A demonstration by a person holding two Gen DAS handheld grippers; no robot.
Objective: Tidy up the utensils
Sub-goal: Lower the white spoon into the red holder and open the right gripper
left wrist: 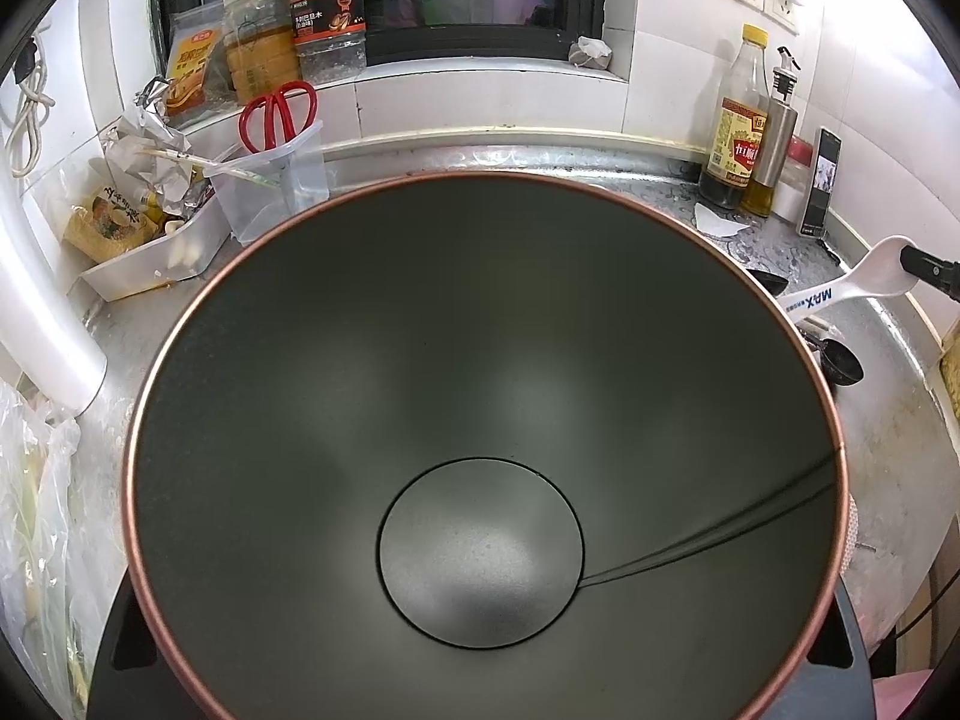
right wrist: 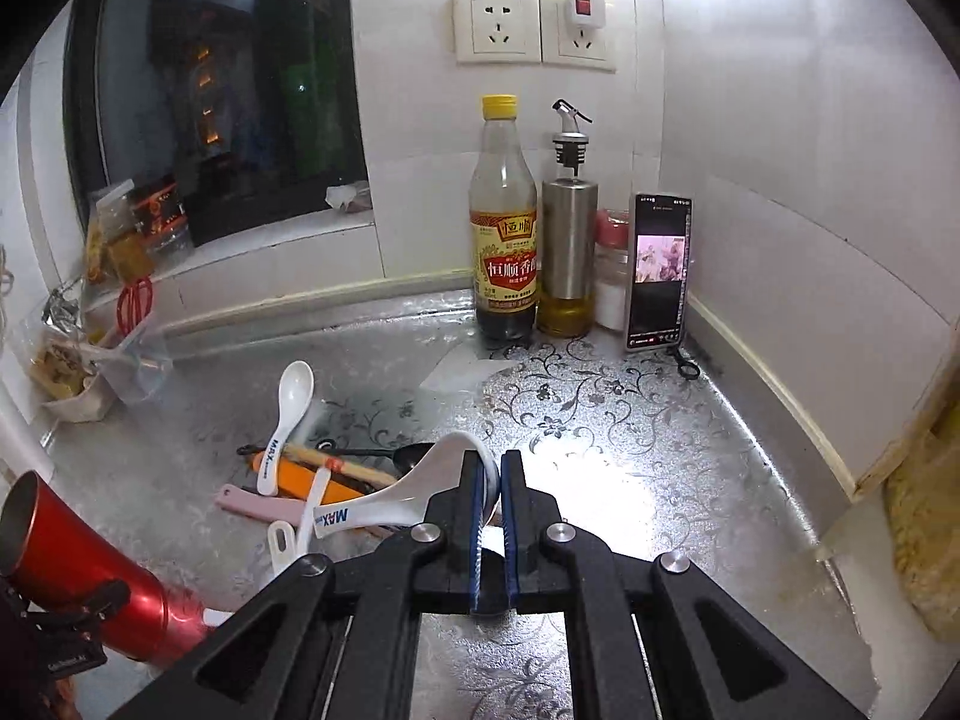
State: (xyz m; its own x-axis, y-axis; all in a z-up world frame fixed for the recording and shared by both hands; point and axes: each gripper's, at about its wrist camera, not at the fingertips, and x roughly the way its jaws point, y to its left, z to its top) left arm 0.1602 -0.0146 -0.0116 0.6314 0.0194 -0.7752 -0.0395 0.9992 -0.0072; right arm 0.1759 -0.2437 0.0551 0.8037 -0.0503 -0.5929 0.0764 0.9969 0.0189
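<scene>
Two grippers share the job. Left wrist view: the left gripper clamps the red metal cylinder holder, tilting its mouth toward the white plastic spoon.

Right wrist view: the right gripper pinches that spoon's bowl above the silver patterned countertop, clear of the remaining utensil pile mid-counter.

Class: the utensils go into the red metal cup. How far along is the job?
Done: nothing yet; the red metal cup, clamped by the left hand-held gripper, looks empty.
In hand: the right hand-held gripper grips a white ceramic spoon.
Left: another white spoon, chopsticks and other utensils on the counter.
</scene>
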